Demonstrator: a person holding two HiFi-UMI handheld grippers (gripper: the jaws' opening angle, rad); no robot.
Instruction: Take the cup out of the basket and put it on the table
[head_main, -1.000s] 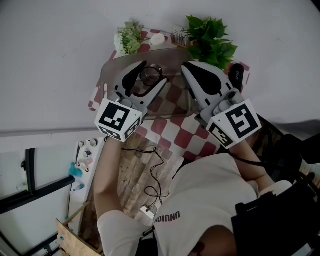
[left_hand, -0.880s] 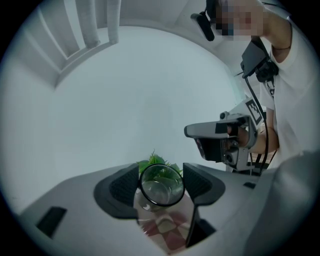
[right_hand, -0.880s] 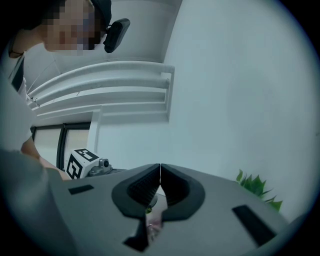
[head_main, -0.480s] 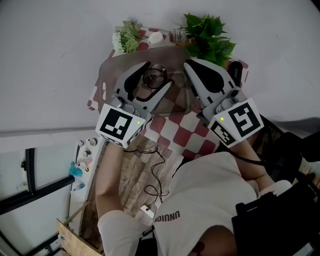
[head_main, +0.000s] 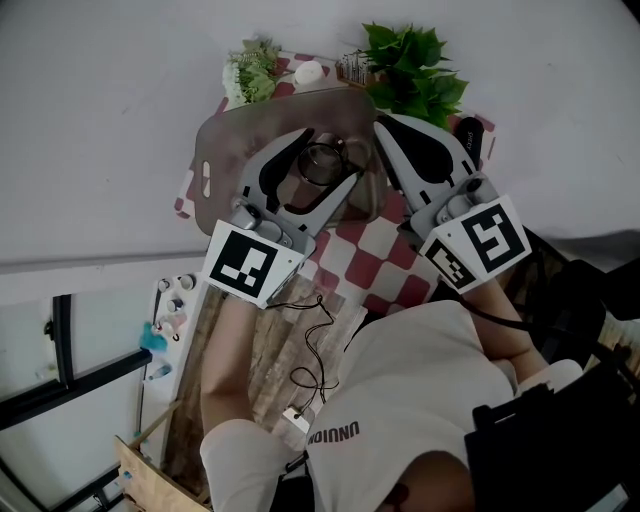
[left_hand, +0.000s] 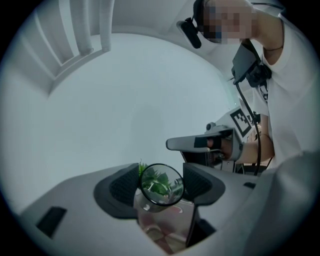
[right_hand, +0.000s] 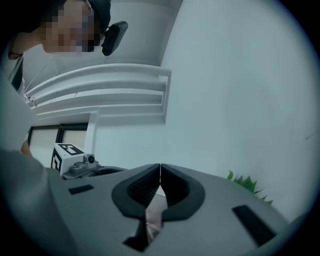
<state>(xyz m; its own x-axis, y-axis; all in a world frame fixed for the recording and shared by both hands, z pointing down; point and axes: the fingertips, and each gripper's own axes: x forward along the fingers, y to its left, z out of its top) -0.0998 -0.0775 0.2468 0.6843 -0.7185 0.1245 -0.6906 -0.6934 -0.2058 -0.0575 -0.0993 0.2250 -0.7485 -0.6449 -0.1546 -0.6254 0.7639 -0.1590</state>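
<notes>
A clear glass cup (head_main: 320, 166) sits between the jaws of my left gripper (head_main: 330, 152), over the brown translucent basket (head_main: 235, 130). In the left gripper view the round rim of the cup (left_hand: 161, 186) is pressed between the two dark pads, so the left gripper (left_hand: 161, 176) is shut on it. My right gripper (head_main: 385, 122) hovers just right of the cup, over the basket's right end, with its jaws shut together and holding nothing. Its closed tips (right_hand: 160, 170) show only cloth behind them. The table's red and white checked cloth (head_main: 375, 255) lies under the basket.
A green leafy plant (head_main: 415, 65) stands at the table's back right, a white flower bunch (head_main: 255, 75) and a small white pot (head_main: 308, 72) at the back. A dark object (head_main: 470, 138) lies by the right edge. Cables (head_main: 315, 350) trail on the wooden floor.
My left gripper has carried the cup to the right and a little nearer to me. The right gripper has shifted slightly right and stayed shut.
</notes>
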